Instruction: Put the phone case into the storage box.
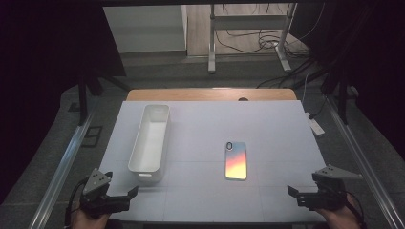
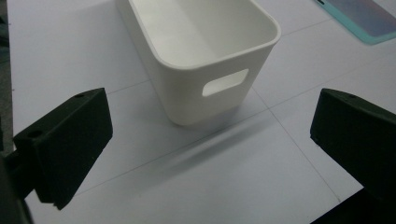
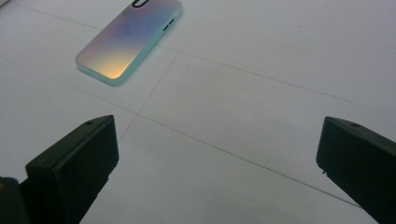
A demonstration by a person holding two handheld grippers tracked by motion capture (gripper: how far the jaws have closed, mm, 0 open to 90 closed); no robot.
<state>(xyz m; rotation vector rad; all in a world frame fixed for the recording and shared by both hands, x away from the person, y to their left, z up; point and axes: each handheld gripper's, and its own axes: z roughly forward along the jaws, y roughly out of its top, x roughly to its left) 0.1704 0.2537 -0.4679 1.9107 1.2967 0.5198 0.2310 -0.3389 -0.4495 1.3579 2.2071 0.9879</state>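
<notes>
I am looking at my left claw [image 1: 125, 194] from the high view: it is showing a black, blocky body with a grey three-cornered plate on top, dotted with small dark holes, and a black cable is curling off its outer side. My right claw [image 1: 295, 192] is wearing the same black housing and the same grey plate, with a cable looping behind it. In the left claw view, the two jaws are appearing as matte black rectangular blocks with bevelled edges, each carrying small round screw recesses on its upper face. In the right claw view, the jaws are looking identical, dark and squared.
</notes>
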